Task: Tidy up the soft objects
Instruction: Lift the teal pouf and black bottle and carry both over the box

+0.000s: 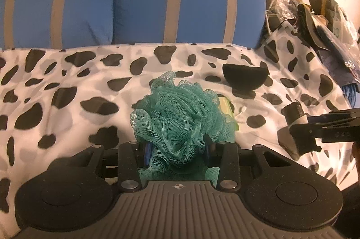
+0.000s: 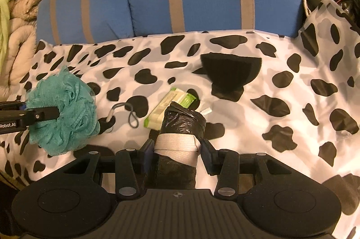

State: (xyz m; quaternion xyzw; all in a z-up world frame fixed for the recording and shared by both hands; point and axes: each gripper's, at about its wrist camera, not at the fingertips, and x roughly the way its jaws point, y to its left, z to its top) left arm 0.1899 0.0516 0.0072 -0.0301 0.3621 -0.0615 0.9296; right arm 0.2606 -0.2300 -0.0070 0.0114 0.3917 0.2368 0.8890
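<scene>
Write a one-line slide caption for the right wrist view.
Right claw grips a black bag roll above the cow-print sheet; left claw holds a teal bath pouf.

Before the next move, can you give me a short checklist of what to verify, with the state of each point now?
1. Left claw grips the green bath sponge: ok.
2. Right claw grips the black bag roll: ok.
3. Both items lifted off the spotted sheet: cannot tell.
4. Black bowl stands upright, apart from both claws: ok.
5. Wipes pack and hair ties put away: not ok, lying on the sheet.
6. Where each item should go: cannot tell.
</scene>
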